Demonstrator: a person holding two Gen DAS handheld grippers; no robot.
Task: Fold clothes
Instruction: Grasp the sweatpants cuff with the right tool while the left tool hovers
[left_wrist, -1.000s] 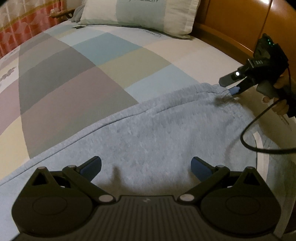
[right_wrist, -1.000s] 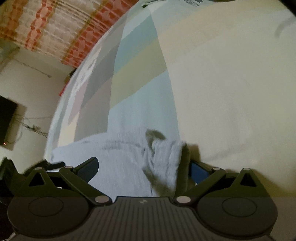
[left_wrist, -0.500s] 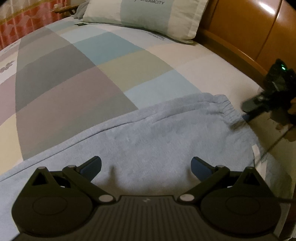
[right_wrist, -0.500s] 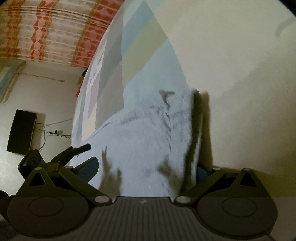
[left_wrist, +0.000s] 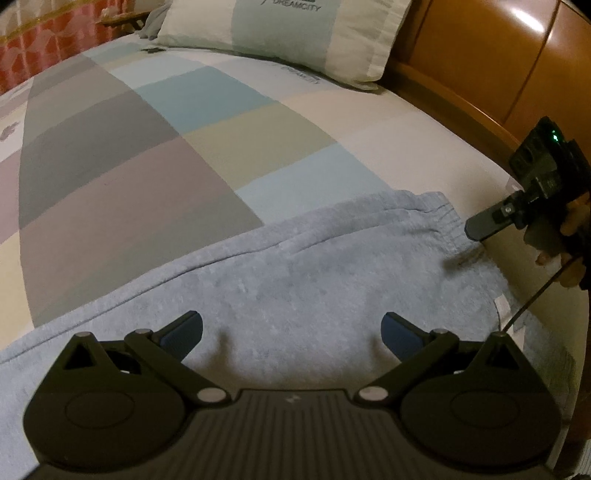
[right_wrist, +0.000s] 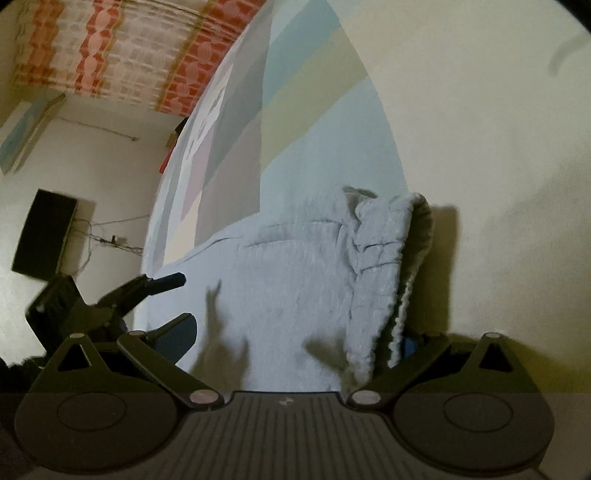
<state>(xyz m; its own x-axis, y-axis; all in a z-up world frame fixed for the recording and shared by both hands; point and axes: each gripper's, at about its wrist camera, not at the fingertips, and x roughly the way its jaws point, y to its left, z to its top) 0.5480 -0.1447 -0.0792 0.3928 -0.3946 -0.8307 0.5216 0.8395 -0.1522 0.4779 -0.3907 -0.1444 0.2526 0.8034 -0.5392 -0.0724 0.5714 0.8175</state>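
Holding one two-finger gripper in each hand, you have a single pale blue fleece garment (left_wrist: 332, 273) spread flat across the near part of the bed, on a bedsheet (left_wrist: 155, 147) of grey, teal, olive and cream blocks. Your left gripper (left_wrist: 291, 332) hangs low over the garment's middle with both blue-padded fingers spread wide and nothing between them; whether the pads touch the cloth cannot be told. Your right gripper (right_wrist: 295, 338) is at the garment's gathered elastic hem (right_wrist: 384, 266), also wide open. Its left finger (right_wrist: 177, 334) stands clear over flat cloth, while the right finger is mostly hidden behind a raised fold of that hem, so the cloth lies against it rather than being pinched. From the left wrist view you can see the right gripper at the far right edge, just beside the hem corner, with your hand (left_wrist: 569, 236) wrapped round its handle and one black cable (left_wrist: 532, 299) trailing down from it. One striped pillow (left_wrist: 280, 29) lies at the head of the bed against a wooden headboard (left_wrist: 491, 62). In the right wrist view one dark flat screen (right_wrist: 44, 232) hangs on the wall beside an orange patterned curtain (right_wrist: 110, 48).
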